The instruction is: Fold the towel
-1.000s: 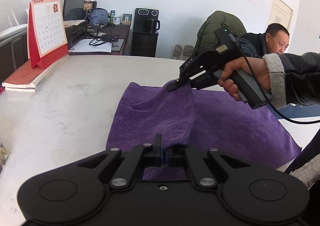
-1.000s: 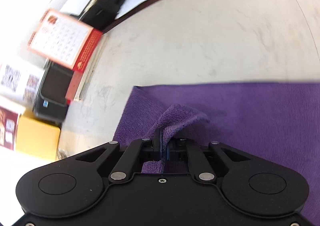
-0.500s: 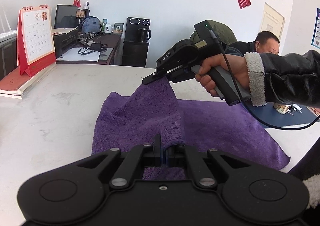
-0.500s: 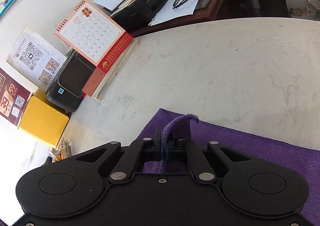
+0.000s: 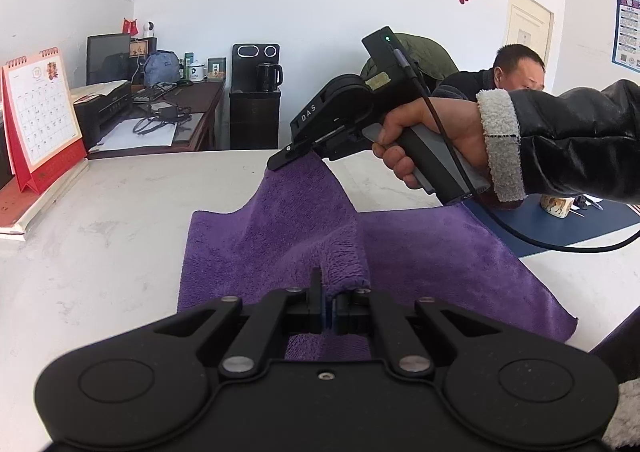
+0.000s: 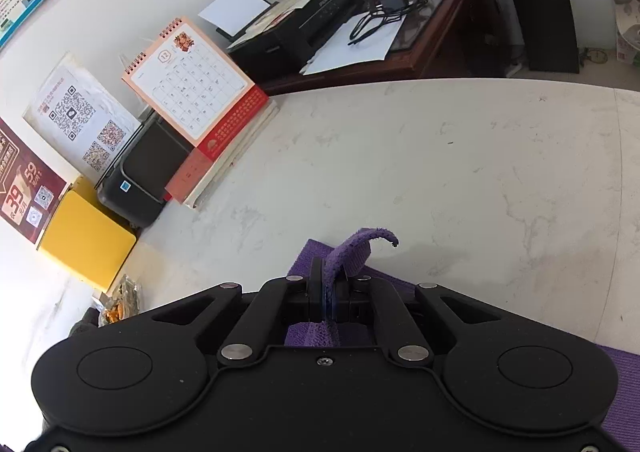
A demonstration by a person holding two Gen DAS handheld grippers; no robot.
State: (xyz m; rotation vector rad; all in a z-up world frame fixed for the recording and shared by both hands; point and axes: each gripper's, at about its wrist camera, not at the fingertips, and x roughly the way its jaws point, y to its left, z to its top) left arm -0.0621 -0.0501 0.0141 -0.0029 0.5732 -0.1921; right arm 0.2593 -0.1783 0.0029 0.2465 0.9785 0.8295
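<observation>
Two grippers have hold of one purple microfibre towel (image 5: 420, 252), and every place here is given from that towel. Nearest, at its near edge, the left gripper (image 5: 328, 308) has its jaws clamped tight on a pinch of the plush hem. At the far edge the right gripper (image 5: 280, 162), held in a hand (image 5: 424, 140) with a fleece-cuffed black sleeve, is closed on a corner and holds it raised above the white marble table (image 5: 100, 212); in its own view a tongue of cloth (image 6: 352, 248) curls out past the closed jaws. The rest of the towel lies flat on the table, with a ridge running between the two pinches.

The cloth looks light, soft and limp: it drapes and sags at once and will not keep a crease unless laid down. It seems grippy rather than slippery. Corners and hems are the best places to hold, as now.

To the left of the towel stands a red desk calendar (image 5: 38, 120) on a book. Beyond the towel's right end a small patterned cup (image 5: 554, 206) rests on a blue mat; what it holds cannot be seen. Farther back, a black kettle (image 5: 269, 78) sits on a dark cabinet.
</observation>
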